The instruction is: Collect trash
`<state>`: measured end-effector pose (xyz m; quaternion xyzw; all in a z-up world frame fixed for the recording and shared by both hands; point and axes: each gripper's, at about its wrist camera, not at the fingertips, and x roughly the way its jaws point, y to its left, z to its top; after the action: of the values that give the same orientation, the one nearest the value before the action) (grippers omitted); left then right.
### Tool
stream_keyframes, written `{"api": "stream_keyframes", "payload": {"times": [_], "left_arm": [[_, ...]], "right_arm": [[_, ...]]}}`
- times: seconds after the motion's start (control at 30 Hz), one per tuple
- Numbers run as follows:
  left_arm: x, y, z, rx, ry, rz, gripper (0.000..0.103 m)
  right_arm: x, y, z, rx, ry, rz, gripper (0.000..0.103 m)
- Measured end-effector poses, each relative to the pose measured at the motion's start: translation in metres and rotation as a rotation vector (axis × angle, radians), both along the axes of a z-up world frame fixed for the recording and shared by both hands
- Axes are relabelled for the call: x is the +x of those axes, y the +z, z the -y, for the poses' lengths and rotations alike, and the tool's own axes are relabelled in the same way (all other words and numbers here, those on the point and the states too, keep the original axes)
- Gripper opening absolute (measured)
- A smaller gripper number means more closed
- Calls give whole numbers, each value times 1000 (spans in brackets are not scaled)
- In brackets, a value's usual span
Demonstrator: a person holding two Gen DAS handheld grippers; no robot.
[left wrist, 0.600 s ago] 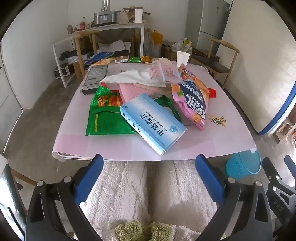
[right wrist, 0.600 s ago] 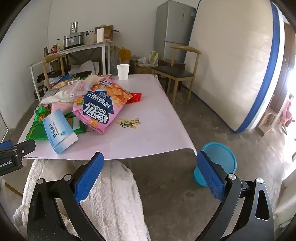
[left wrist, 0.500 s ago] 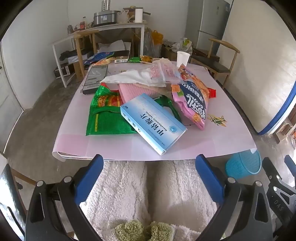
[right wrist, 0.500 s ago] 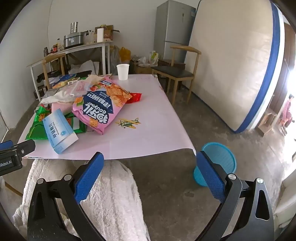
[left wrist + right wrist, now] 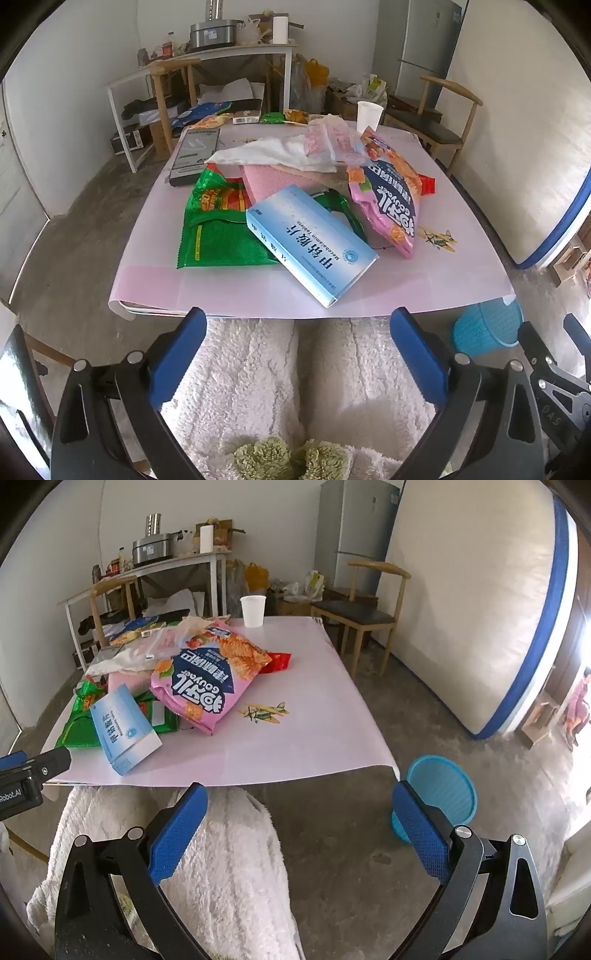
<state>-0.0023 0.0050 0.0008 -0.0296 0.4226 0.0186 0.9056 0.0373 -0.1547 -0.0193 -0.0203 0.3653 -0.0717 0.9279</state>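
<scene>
Trash lies piled on a table with a pale pink cover (image 5: 258, 291): a light blue tablet box (image 5: 310, 243), a green snack bag (image 5: 218, 229), a pink snack bag (image 5: 391, 199), a pink foam sheet (image 5: 269, 179), a white plastic bag (image 5: 273, 153) and a paper cup (image 5: 368, 116). A blue waste basket (image 5: 437, 794) stands on the floor by the table's right corner. My left gripper (image 5: 297, 354) is open and empty, held short of the near table edge. My right gripper (image 5: 299, 825) is open and empty, over the floor to the right.
The person's lap in fluffy white trousers (image 5: 295, 384) is below both grippers. A wooden chair (image 5: 364, 616) stands behind the table, and a mattress (image 5: 476, 609) leans on the right wall. A cluttered shelf table (image 5: 207, 62) stands at the back.
</scene>
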Motion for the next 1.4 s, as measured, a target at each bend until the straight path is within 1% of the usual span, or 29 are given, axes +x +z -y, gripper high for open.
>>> {"api": "stream_keyframes", "payload": {"times": [0.53, 1.4], "left_arm": [[0, 0, -7, 8, 18, 5, 97], [0, -2, -6, 9, 14, -1, 97]], "right_arm": [[-1, 0, -5, -16, 1, -9, 95], [4, 2, -4, -21, -5, -18, 95]]}}
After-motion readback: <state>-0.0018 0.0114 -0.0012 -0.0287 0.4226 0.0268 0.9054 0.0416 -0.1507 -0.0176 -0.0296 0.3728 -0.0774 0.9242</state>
